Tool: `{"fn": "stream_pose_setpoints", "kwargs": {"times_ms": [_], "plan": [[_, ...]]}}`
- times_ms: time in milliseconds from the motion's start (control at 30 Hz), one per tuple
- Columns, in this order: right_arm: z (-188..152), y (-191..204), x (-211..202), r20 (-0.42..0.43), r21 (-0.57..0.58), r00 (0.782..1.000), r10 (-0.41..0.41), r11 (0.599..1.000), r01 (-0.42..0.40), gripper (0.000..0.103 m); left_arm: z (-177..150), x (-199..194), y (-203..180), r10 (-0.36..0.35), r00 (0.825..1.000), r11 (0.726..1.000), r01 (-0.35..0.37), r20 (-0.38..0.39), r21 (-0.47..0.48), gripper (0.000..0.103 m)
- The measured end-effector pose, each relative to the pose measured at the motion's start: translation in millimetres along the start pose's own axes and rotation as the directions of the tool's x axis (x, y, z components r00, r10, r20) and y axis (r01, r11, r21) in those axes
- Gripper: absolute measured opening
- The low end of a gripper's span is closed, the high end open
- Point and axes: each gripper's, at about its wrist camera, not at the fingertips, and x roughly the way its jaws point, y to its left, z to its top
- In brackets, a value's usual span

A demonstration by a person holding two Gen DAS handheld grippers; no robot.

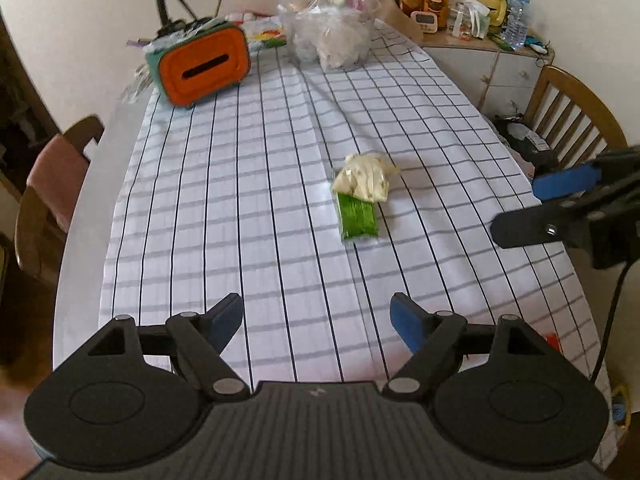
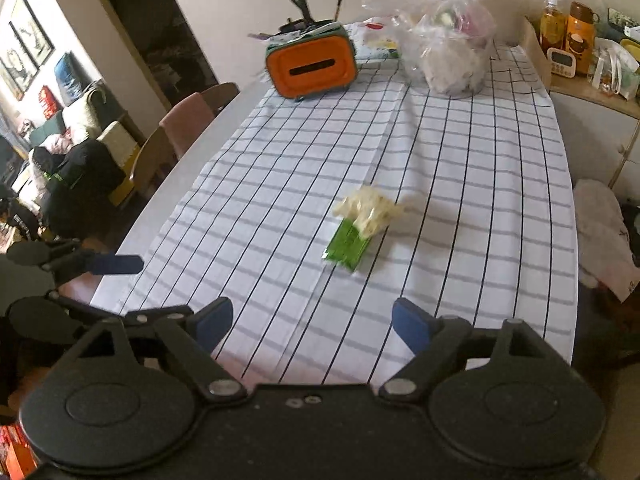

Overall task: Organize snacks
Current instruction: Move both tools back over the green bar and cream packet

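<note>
On the left, the orange box with a dark slot (image 1: 202,66) stood at the far end of the white checked tablecloth (image 1: 248,200). The left gripper (image 1: 318,320) was spread wide with nothing between its blue pads. In the middle of the cloth lay the green and cream snack packet (image 1: 360,196), touched by neither tool. Beyond it stood the clear plastic bag (image 1: 332,36). The right gripper (image 2: 312,320) was also wide apart and empty.

We see a long table (image 1: 80,240) under a white checked cloth (image 1: 248,200), pale walls (image 2: 240,8) at twelve o'clock. A wooden chair (image 1: 576,116) stands at two o'clock, a pink-cushioned chair (image 1: 52,184) at nine, a drawer cabinet (image 1: 496,76) at one, framed pictures (image 2: 28,44) at ten.
</note>
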Motion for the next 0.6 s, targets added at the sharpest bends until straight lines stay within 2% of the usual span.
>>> {"fn": "stream_pose_setpoints", "kwargs": {"times_ms": [333,600], "plan": [[45.9,-13.1,44.4,-0.022,-0.029,0.998,-0.055,0.998,0.054,0.086,41.3,38.8,-1.7,-0.024,0.999,0.997,0.022,0.023,0.074,0.081],[72.9,-31.4,86.0,-0.051,-0.027,0.993,-0.107,0.994,0.105,0.086,58.2,89.9,0.0,-0.051,0.998,0.997,0.052,-0.029,0.062,0.081]]}}
